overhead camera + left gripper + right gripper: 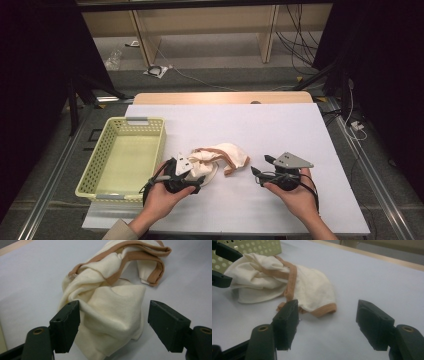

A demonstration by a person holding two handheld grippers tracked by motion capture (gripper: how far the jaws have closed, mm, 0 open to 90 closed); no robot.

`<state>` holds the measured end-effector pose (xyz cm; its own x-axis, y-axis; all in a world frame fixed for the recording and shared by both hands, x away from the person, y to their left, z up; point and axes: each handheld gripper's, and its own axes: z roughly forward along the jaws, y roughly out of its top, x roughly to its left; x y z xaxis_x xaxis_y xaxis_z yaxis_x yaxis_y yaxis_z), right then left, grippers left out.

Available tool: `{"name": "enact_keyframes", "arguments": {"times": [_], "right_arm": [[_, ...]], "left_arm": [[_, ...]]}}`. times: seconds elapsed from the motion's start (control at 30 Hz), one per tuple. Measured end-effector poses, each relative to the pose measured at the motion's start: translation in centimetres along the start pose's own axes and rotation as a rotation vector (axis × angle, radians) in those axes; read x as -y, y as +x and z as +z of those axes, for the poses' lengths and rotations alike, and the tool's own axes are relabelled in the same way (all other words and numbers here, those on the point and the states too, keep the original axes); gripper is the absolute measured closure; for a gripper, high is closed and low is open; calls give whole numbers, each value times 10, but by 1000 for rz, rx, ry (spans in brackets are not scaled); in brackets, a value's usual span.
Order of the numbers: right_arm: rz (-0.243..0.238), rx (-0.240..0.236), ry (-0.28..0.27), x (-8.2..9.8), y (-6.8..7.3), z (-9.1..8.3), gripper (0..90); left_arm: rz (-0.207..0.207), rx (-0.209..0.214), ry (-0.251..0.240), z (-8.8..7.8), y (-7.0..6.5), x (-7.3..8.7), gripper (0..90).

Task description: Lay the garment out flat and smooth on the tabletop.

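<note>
Left gripper (113, 322) jaws apart around near edge of crumpled cream cloth (220, 157). Right gripper (328, 323) jaws apart, just right of cloth. Green basket (95, 170) far left.

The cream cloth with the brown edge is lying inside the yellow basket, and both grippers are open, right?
Not quite. The cloth lies on the white table beside the basket, not inside it, as the high view shows. The left gripper and right gripper are indeed open.

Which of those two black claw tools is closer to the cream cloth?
The left gripper: its open jaws straddle the crumpled cream garment with tan trim. The right gripper sits apart on the bare white tabletop.
</note>
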<state>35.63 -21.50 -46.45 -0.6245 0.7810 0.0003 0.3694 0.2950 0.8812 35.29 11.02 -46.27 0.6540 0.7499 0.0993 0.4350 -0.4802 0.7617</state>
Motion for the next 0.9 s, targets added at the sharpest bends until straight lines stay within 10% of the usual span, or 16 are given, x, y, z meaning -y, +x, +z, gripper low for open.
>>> {"name": "enact_keyframes", "arguments": {"times": [0.57,0.9], "right_arm": [[-48,-107,102,-12,12,52,436],[-92,-121,213,-21,19,76,810]], "left_arm": [[-5,-43,94,21,-6,4,356],[57,-47,124,24,-6,-1,697]]}}
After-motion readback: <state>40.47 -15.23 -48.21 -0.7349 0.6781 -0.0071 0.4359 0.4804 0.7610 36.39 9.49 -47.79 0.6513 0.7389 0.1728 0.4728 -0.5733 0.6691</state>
